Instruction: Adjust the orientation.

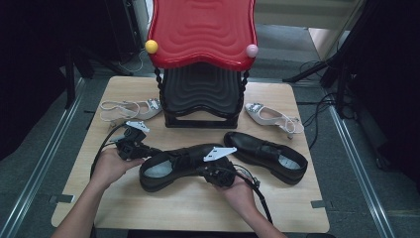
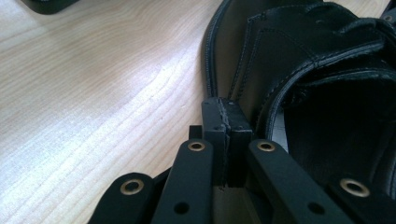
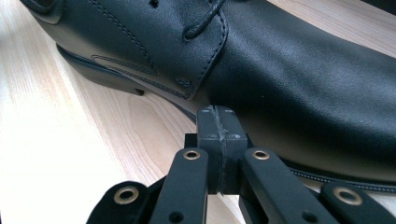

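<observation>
A black leather lace-up shoe [image 1: 173, 166] lies on its sole at the table's front middle, heel to the left. My left gripper [image 1: 147, 150] is at the heel; in the left gripper view its jaws [image 2: 226, 119] are pressed together with nothing between them, just beside the shoe's heel rim [image 2: 280, 93]. My right gripper [image 1: 212, 167] is at the shoe's near side. Its jaws [image 3: 220, 123] are shut too, tips touching the smooth leather upper [image 3: 303, 93] just above the sole. A second black shoe [image 1: 267, 156] lies to the right.
A black shoe rack with a red wavy top [image 1: 202, 34] stands at the back middle of the wooden table [image 1: 163, 208]. One white sandal [image 1: 130, 109] lies to its left and another [image 1: 275, 118] to its right. Cables trail off both grippers.
</observation>
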